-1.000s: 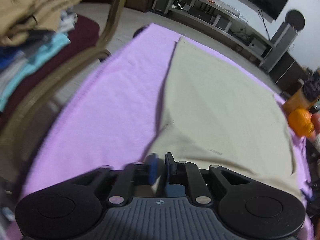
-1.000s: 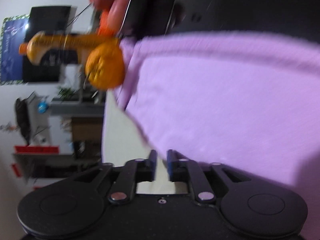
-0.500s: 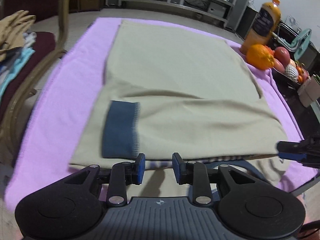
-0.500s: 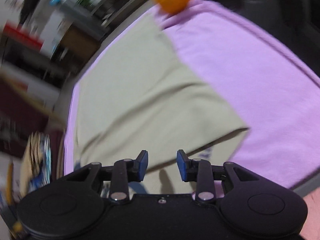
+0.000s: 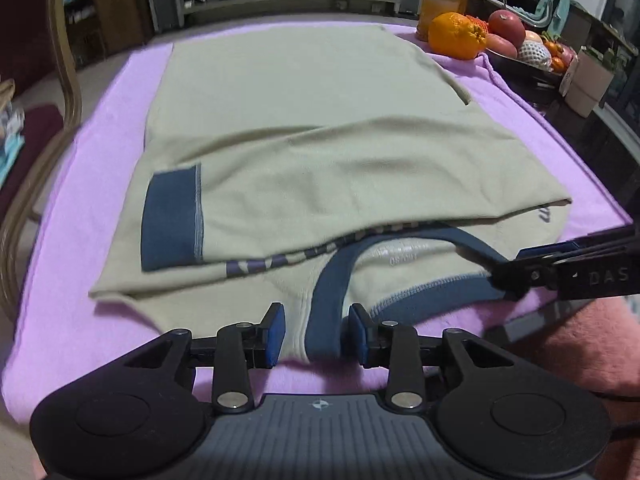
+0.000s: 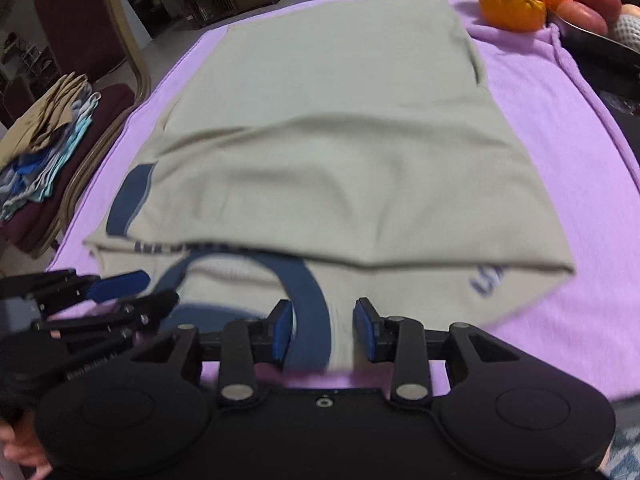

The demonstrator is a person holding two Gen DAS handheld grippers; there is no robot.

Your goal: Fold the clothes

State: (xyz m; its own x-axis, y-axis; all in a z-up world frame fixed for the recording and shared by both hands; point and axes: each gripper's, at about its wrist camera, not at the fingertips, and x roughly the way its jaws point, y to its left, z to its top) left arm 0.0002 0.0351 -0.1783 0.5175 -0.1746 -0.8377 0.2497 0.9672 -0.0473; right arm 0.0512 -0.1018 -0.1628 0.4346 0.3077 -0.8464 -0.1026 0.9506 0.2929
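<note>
Both the left claw (image 5: 316, 332) and right claw (image 6: 323, 334) gape over the beige T-shirt's (image 5: 320, 120) navy collar (image 5: 326, 312); pinch the shoulders evenly.

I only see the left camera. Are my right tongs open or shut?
Observer: Open. In the right view the right tongs have their jaws apart, one on each side of the blue collar of the shirt.
Child: Are there more clothes somewhere?
Observer: Yes. A pile of folded clothes lies on the chair at the left. Your view shows barely an edge of it.
Child: What do my left tongs look like from there?
Observer: The left tongs reach in sideways from the left, jaws apart, at the collar's other end.
</note>
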